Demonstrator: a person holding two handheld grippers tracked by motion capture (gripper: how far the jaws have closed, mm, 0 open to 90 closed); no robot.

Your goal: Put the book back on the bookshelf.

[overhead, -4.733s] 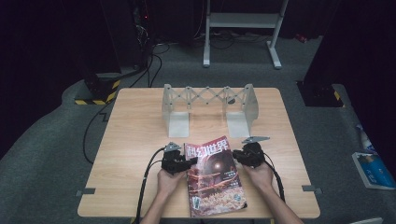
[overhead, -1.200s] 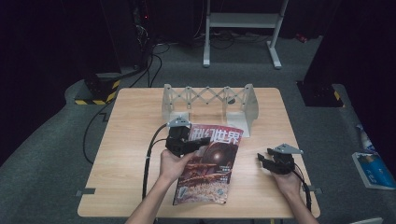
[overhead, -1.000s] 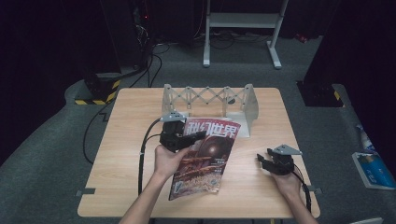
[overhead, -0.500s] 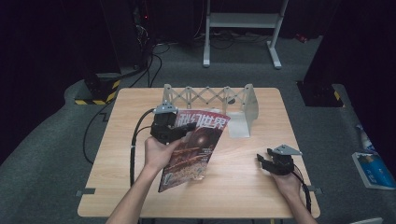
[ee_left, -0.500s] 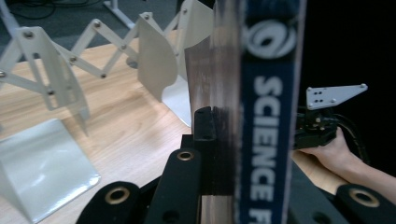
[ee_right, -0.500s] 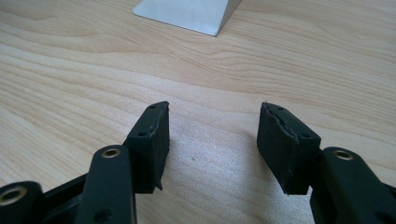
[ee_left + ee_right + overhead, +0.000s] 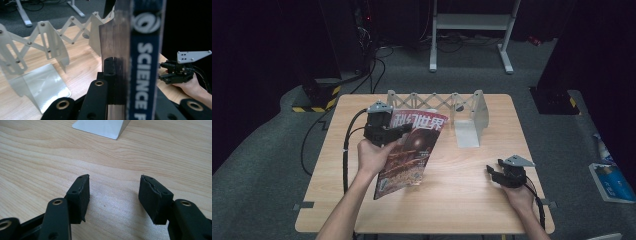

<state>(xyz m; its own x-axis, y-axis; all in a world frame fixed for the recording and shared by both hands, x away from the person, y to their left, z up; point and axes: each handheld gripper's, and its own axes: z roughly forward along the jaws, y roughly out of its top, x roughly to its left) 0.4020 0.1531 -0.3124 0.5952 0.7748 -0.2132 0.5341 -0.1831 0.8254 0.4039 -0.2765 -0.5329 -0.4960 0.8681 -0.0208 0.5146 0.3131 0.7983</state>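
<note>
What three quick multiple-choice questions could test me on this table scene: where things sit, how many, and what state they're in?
1. Where is the metal folding rack?
A. along the table's far edge
B. on the floor
C. under the magazine

2. How many grippers grip the magazine?
A. none
B. one
C. two

3. How are the right gripper's jaws?
A. clamped on paper
B. shut, holding nothing
C. open, holding nothing

Answers:
1 A, the rack stands at the far side of the table.
2 B, the left gripper alone clamps it, tilted up off the wood.
3 C, bare wood shows between its parted jaws.
</note>
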